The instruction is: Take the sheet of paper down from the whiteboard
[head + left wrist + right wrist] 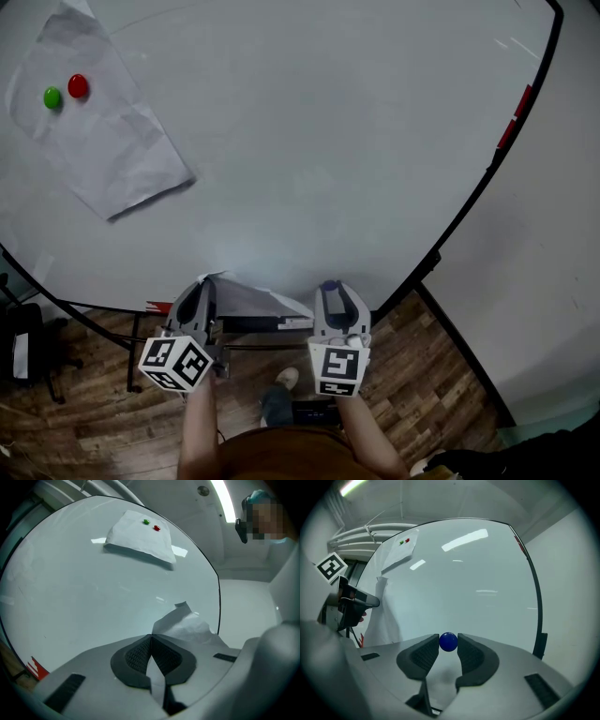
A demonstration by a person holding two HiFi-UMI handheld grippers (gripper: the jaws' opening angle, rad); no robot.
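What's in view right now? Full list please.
whiteboard: one, white with a black frame, fills most of the head view
pinned sheet: one, white, upper left of the board
magnets: two, green and red, side by side on the pinned sheet
loose sheet: one, white, crumpled, at the board's lower edge, in the left tool
ball: one, blue, between the right tool's jaws
floor: brown wood planks, below the board
shoe: one, light, on the floor
left tool: shut on the loose sheet
right tool: shut on the ball
forearms: two, behind the tools
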